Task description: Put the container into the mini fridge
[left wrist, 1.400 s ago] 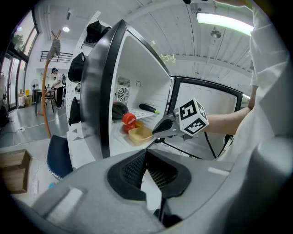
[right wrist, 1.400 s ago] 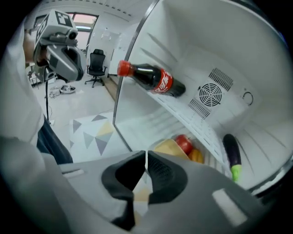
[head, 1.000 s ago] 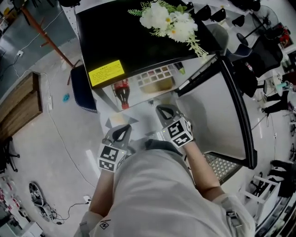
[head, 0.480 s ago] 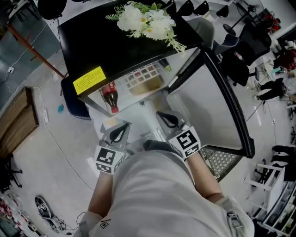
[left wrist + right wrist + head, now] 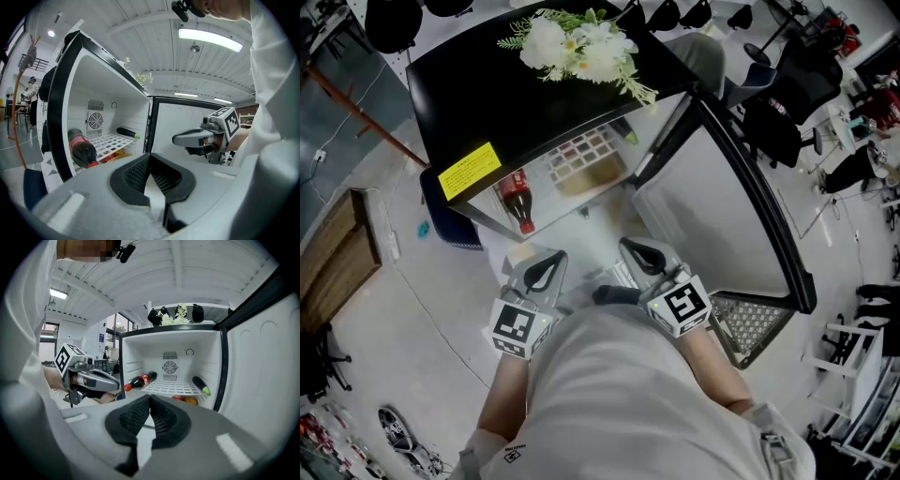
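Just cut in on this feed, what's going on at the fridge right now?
A person faces the open mini fridge with a gripper in each hand. The left gripper and right gripper are both shut and empty, held side by side in front of the opening, touching nothing. The door stands wide open. Inside, a cola bottle lies on the wire shelf with its cap poking out the front, and a dark vegetable lies at the shelf's right. Neither gripper holds a container.

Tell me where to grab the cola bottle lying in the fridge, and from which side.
Probably the neck behind the red cap, coming in through the open front: the cola bottle lies on its side on the wire shelf, cap end toward the opening, so the narrow neck is nearest.
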Action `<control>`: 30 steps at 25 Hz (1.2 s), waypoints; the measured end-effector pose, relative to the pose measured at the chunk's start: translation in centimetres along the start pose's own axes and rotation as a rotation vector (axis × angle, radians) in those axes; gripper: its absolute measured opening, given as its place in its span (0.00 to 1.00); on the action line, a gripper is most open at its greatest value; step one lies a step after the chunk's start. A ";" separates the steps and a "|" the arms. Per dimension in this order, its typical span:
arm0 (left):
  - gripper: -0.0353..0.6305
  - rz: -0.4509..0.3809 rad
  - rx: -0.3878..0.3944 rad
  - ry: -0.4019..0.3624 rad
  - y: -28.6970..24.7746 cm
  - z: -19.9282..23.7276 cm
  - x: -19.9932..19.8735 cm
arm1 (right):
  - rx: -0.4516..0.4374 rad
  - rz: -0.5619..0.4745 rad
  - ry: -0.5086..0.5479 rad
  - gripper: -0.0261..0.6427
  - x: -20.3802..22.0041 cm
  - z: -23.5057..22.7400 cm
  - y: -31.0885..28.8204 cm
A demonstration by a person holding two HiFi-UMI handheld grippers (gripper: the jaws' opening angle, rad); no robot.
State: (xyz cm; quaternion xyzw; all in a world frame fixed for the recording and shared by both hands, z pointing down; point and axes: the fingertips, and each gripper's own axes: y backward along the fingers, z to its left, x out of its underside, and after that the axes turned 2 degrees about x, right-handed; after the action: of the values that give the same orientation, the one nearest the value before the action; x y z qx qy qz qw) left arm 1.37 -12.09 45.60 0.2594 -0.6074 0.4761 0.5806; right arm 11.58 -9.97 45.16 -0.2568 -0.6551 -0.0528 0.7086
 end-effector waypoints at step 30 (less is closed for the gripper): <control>0.07 0.029 -0.025 0.010 0.6 -1.0 1.4 | -0.059 0.020 0.003 0.05 1.5 1.7 -0.3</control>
State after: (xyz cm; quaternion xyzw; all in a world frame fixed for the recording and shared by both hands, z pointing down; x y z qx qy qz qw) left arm 1.07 -10.63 46.60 0.2409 -0.6140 0.4782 0.5799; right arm 10.13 -9.08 46.69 -0.2840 -0.6495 -0.0652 0.7023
